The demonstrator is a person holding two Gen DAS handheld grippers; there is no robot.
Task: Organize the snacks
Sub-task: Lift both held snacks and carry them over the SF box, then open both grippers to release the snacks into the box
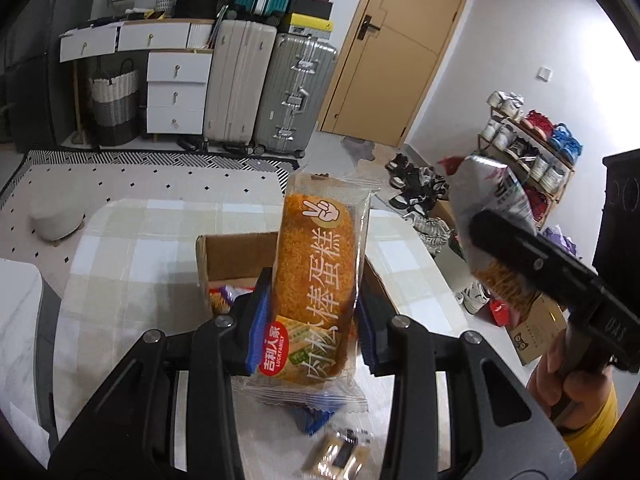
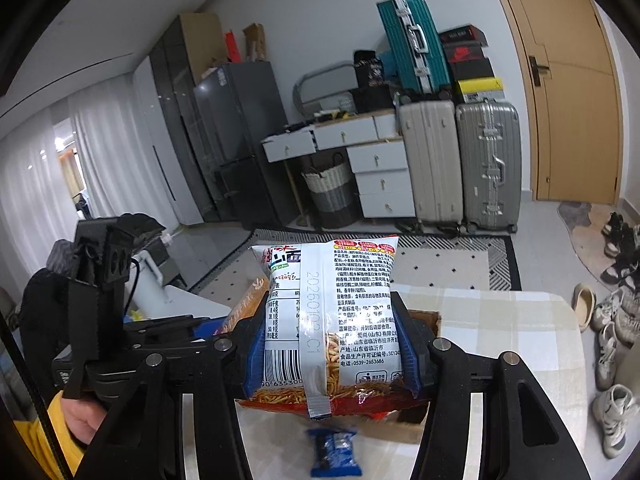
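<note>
My left gripper (image 1: 312, 304) is shut on an orange pork-floss cake packet (image 1: 316, 264), held upright above an open cardboard box (image 1: 236, 256) on the checked table. My right gripper (image 2: 334, 340) is shut on a silver and red noodle-snack bag (image 2: 340, 316), held up above the same box (image 2: 424, 320). The bag and right gripper show at the right of the left wrist view (image 1: 492, 216). A blue snack packet (image 2: 336, 452) lies on the table in front of the box. Another small packet (image 1: 340, 456) lies near the table's front edge.
The checked table (image 1: 132, 248) carries the box, which holds some snacks (image 1: 224, 296). Beyond stand suitcases (image 1: 264, 88), white drawers (image 1: 176, 92), a woven basket (image 1: 114, 104), a wooden door (image 1: 392, 52) and a shoe rack (image 1: 532, 152). Shoes (image 2: 612, 328) lie on the floor at right.
</note>
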